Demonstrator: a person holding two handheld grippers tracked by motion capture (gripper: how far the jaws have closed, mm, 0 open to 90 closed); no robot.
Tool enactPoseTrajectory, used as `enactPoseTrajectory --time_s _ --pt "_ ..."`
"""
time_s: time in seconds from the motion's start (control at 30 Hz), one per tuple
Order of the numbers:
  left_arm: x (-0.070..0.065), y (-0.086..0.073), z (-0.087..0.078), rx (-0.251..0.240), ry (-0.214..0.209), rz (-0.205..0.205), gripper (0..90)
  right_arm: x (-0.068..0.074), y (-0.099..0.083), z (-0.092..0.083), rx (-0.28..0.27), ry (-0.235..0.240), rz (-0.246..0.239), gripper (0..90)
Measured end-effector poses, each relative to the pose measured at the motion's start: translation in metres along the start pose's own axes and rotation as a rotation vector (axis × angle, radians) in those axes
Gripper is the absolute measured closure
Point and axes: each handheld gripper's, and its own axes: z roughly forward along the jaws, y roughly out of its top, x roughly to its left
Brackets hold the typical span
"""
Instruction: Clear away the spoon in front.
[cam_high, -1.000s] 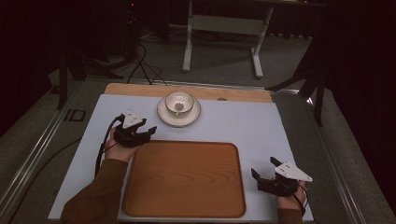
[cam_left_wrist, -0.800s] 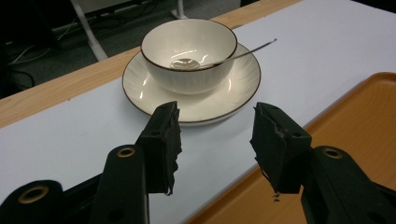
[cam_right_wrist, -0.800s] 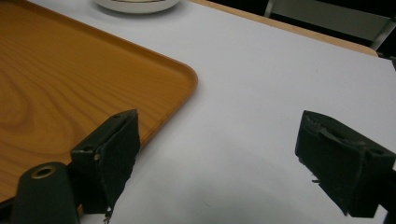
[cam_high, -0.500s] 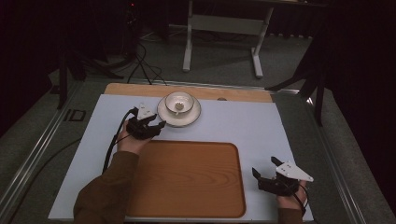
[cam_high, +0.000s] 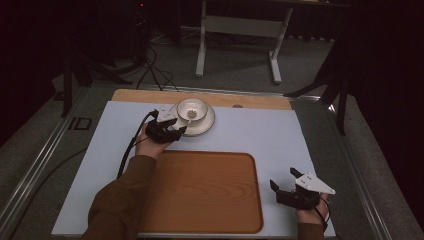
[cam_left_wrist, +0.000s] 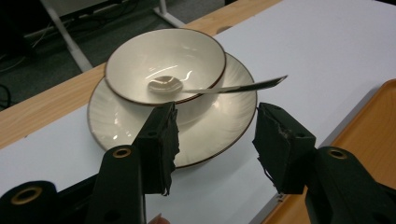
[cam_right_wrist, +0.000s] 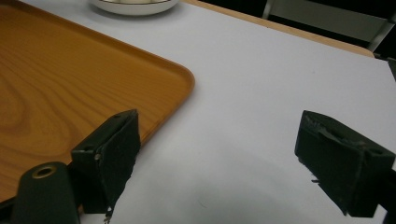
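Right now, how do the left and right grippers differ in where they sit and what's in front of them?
The left gripper is at the far side of the table, right at the plate holding a bowl and spoon. The right gripper sits near the table's front edge, right of the wooden tray, with bare white surface ahead. Both are open and hold nothing.

My right gripper (cam_right_wrist: 212, 163) has its two black jaws spread wide apart over the pale table cover (cam_right_wrist: 261, 84). The wooden tray (cam_right_wrist: 60, 84) takes up the left of the frame, its rounded corner near centre. A plate's edge (cam_right_wrist: 135, 7) peeks in at top left.
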Motion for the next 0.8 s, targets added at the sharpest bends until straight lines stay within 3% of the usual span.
enactPoseTrajectory --time_s 0.17,0.5,0.8 --pt "-0.007 0.004 0.011 0.005 -0.002 0.034 50.7 0.0 0.0 0.0 0.0 0.0 -0.001 13.9" --pt "-0.012 0.016 0.028 0.025 0.042 0.089 57.0 0.0 0.0 0.0 -0.002 0.001 0.002 14.0" --pt "-0.015 0.018 0.034 0.062 0.072 0.111 71.8 -0.001 0.0 -0.001 -0.004 0.0 0.003 14.0"
